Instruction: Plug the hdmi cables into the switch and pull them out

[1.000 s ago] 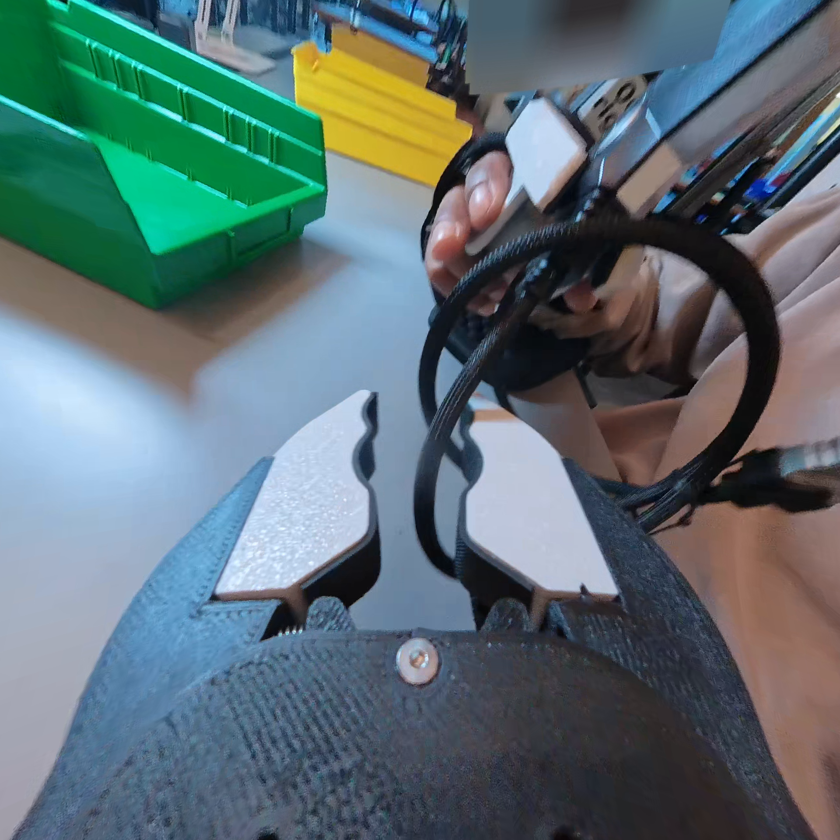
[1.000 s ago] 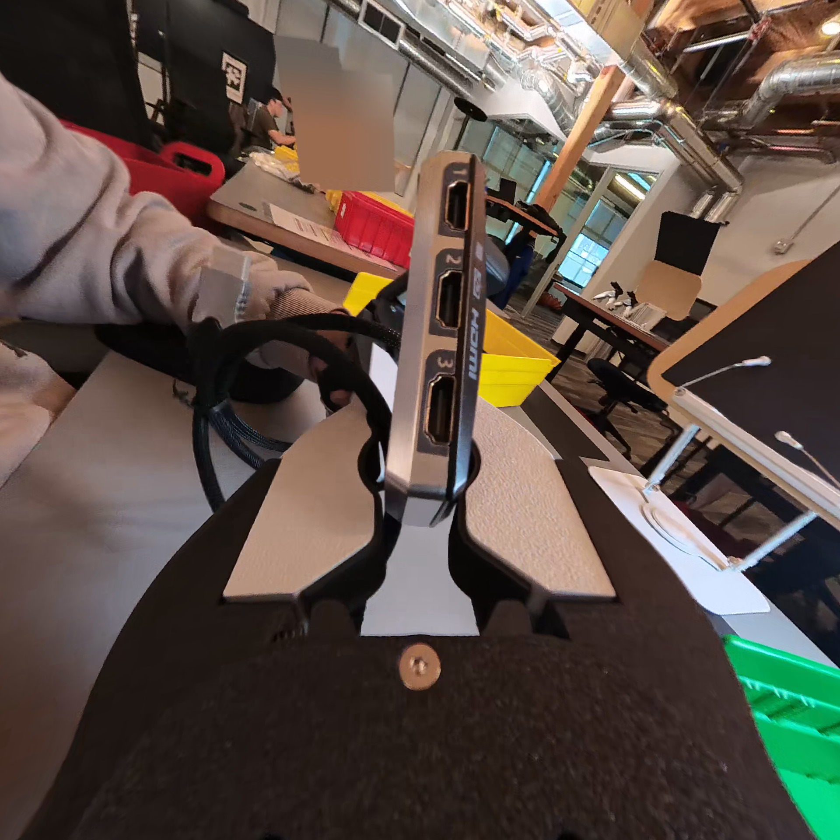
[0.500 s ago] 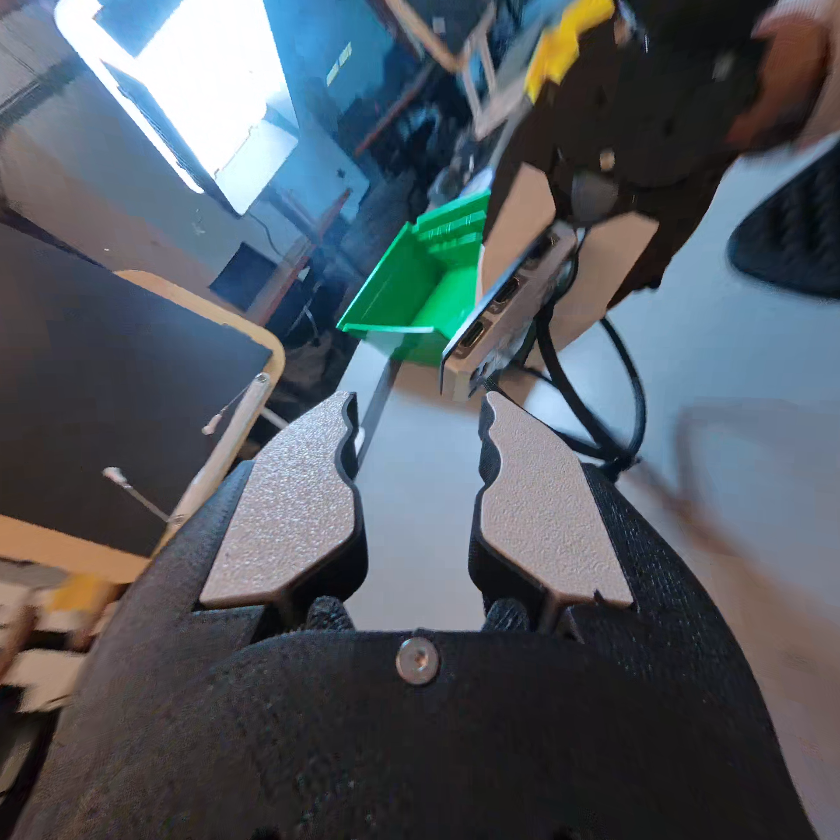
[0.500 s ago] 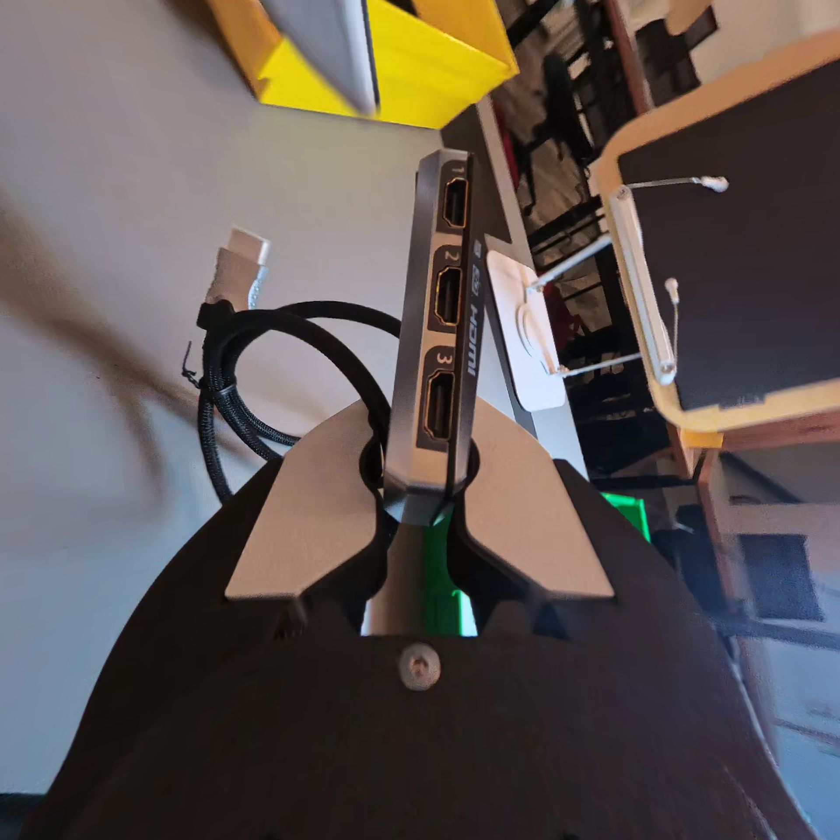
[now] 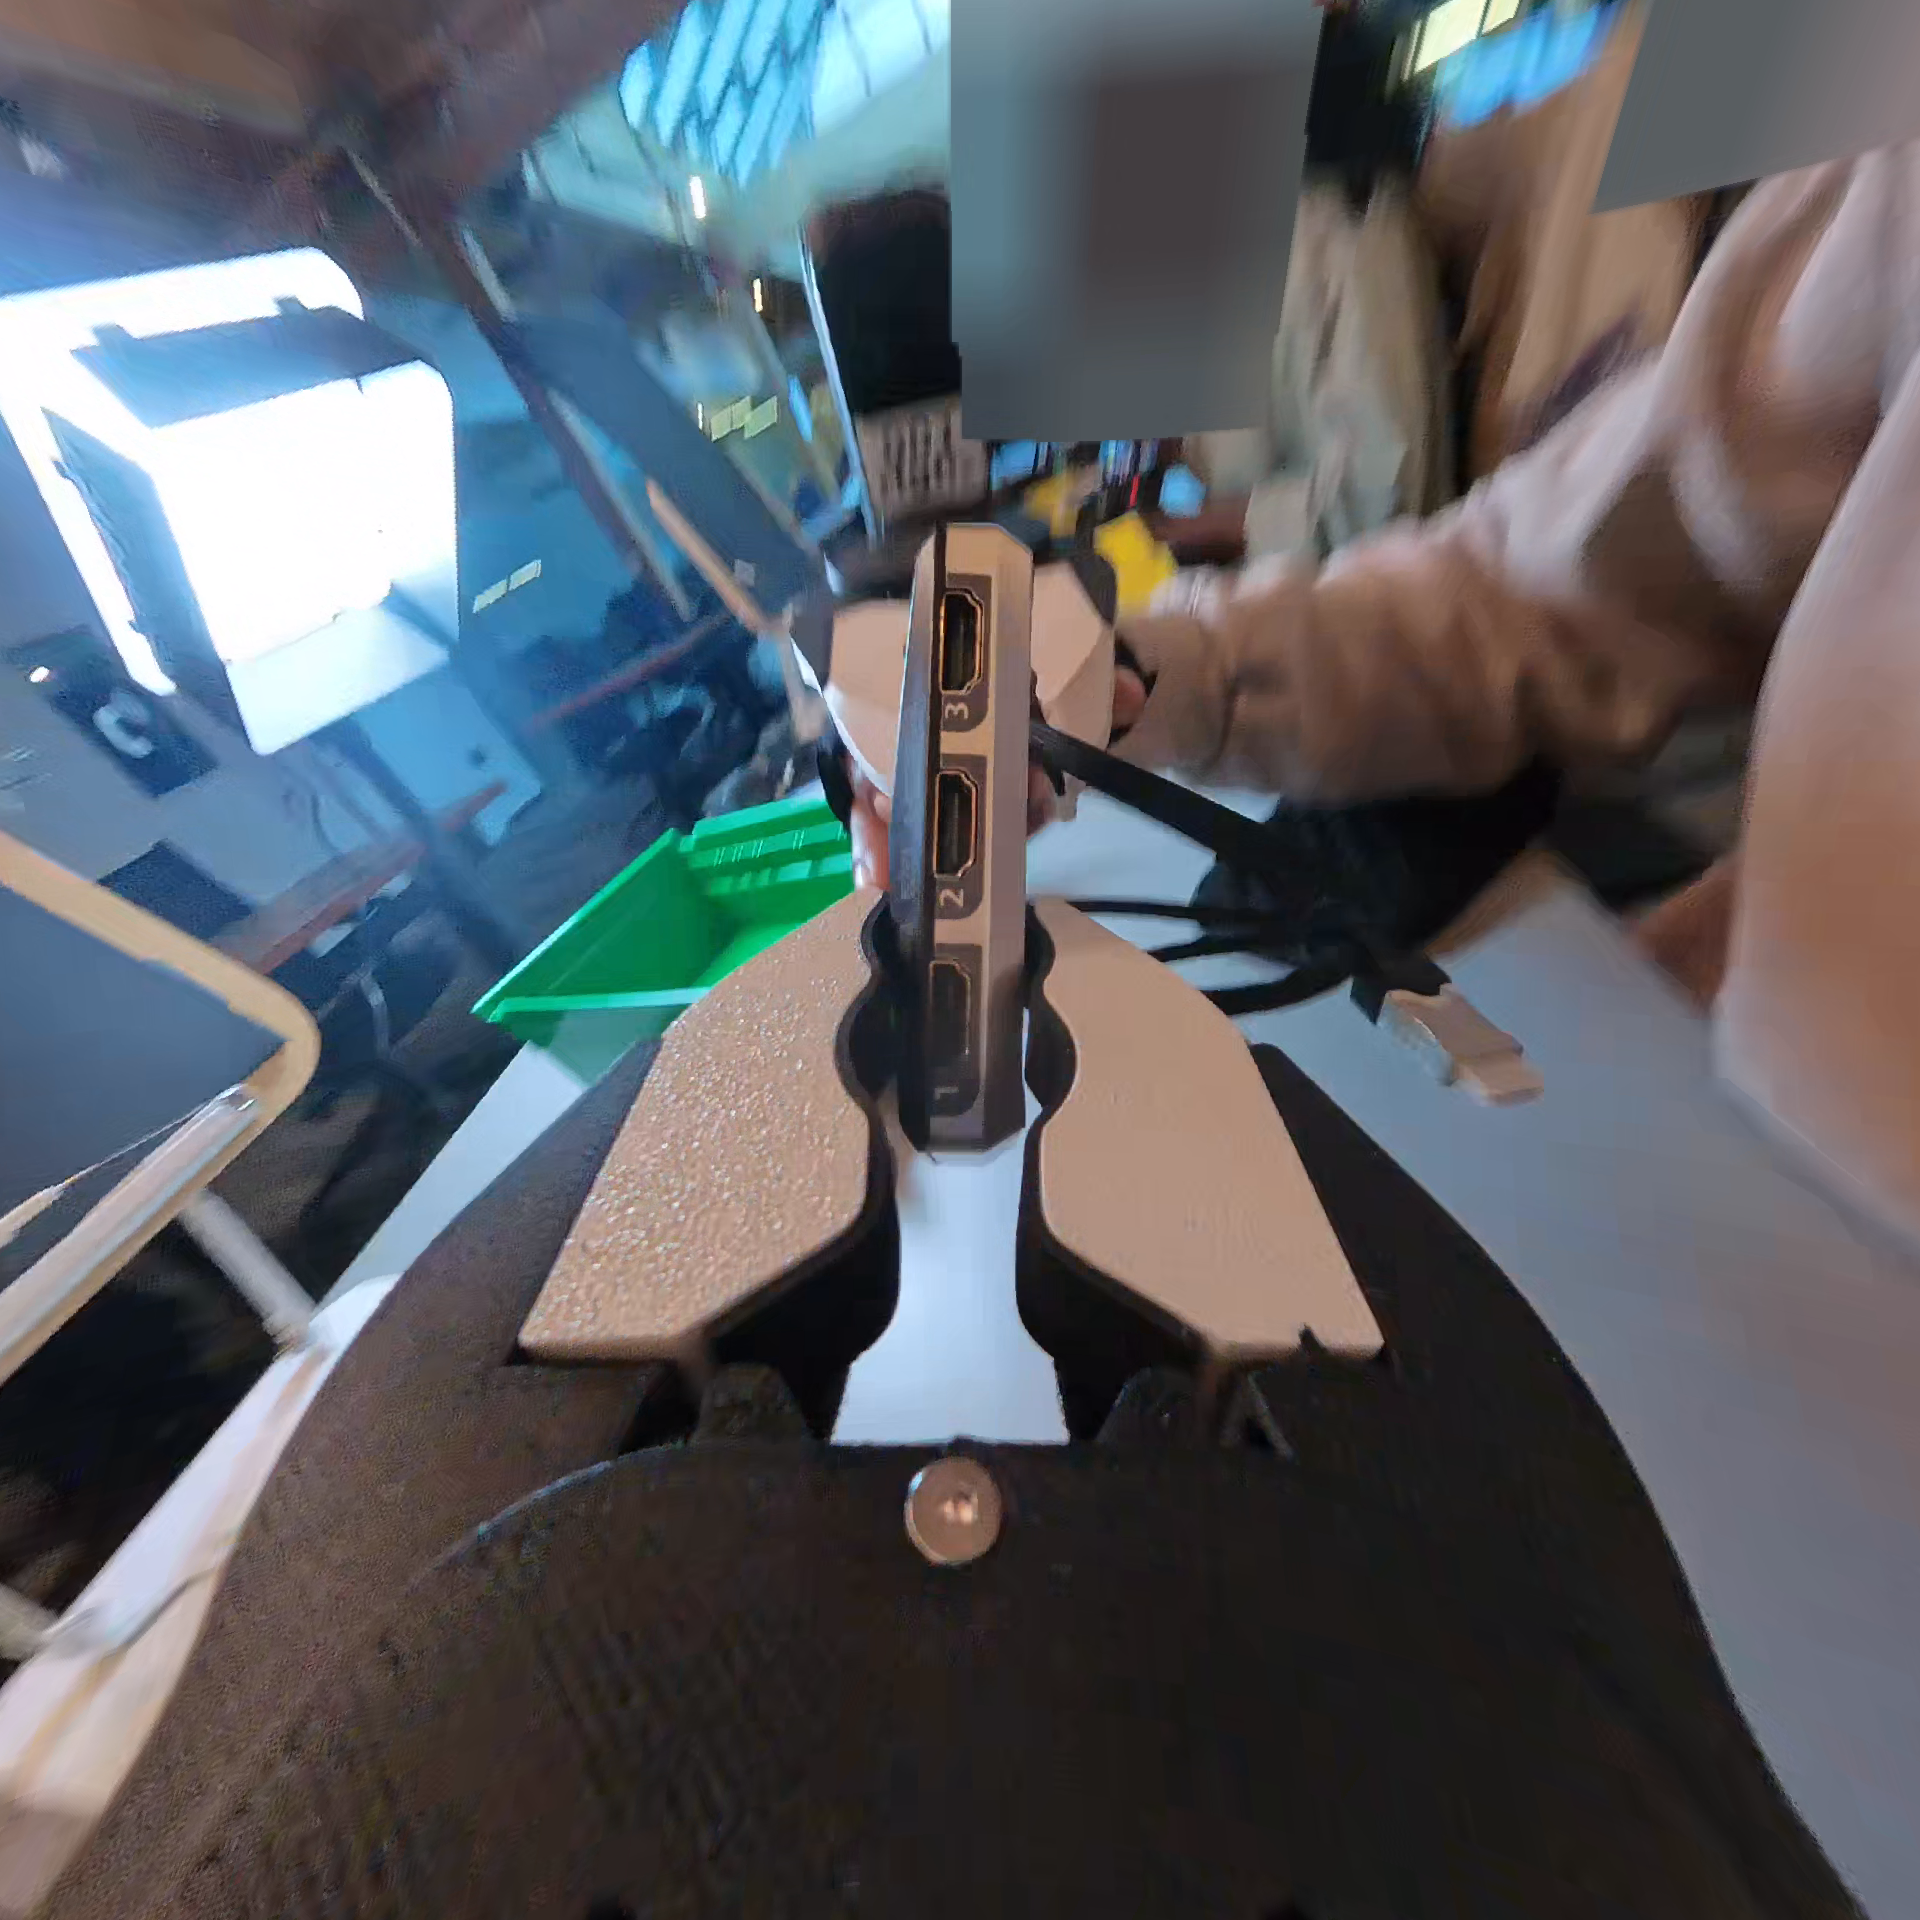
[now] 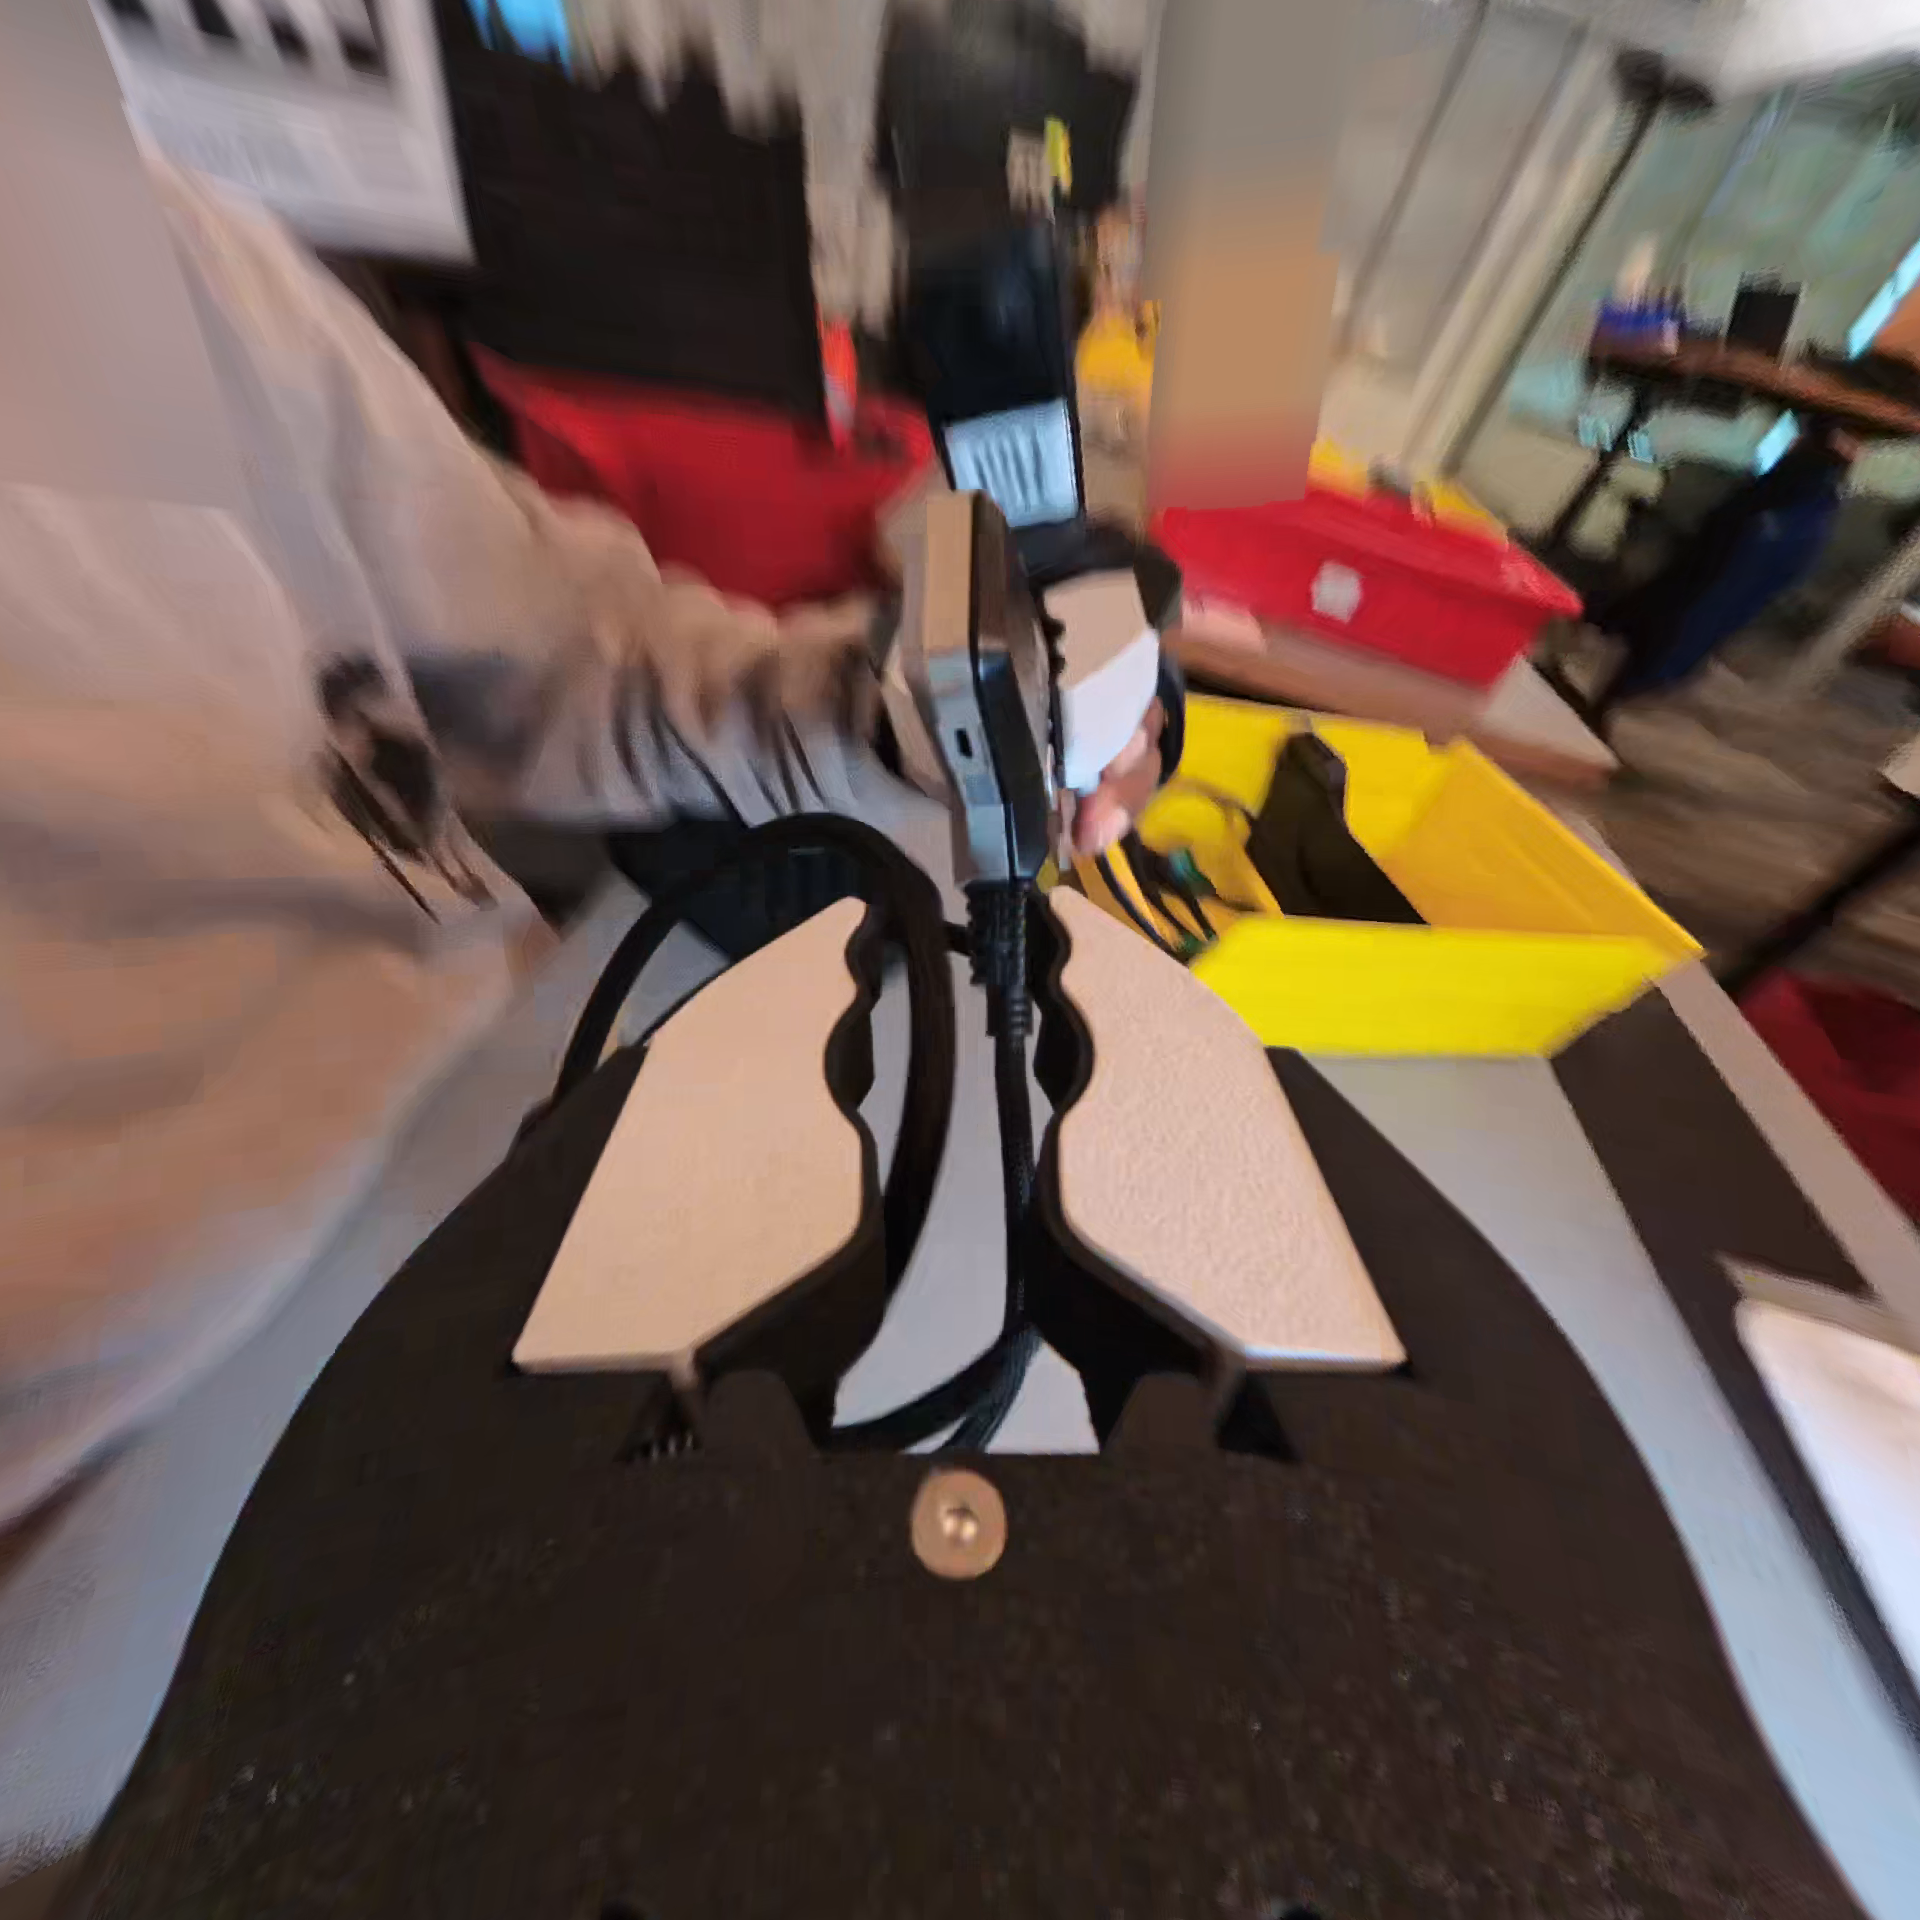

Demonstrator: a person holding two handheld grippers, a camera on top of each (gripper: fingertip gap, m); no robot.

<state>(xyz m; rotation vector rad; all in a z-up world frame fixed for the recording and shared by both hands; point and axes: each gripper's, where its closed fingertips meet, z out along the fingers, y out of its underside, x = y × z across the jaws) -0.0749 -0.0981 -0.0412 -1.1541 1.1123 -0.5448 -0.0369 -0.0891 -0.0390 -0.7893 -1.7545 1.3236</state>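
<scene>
Standing on end between the fingertips of the left gripper (image 5: 956,935), a slim grey HDMI switch (image 5: 966,810) is pinched at its near end, with both textured pads pressed against its flat sides. Three ports are stacked along the narrow edge that faces this gripper's camera, and nothing is plugged into any of them. To the right of the left gripper, a loose silver HDMI plug (image 5: 1455,1039) is seen on the end of a bundled black braided cable (image 5: 1278,935), just above the pale table (image 5: 1558,1403). A green bin (image 5: 644,956) is seen ahead and to the left, and a person's beige sleeve (image 5: 1455,644) ahead and to the right. From the right gripper (image 6: 956,914), whose fingers are spread apart, the same switch is seen just beyond the fingertips, clamped by the other gripper's pads. The braided cable, attached at the switch's lower end, is run down through the open gap and lies against the right-hand finger; a loop of it passes through the gap too, and nothing is squeezed. A yellow bin (image 6: 1434,966) is seen ahead and to the right. Much of this view is blurred.
</scene>
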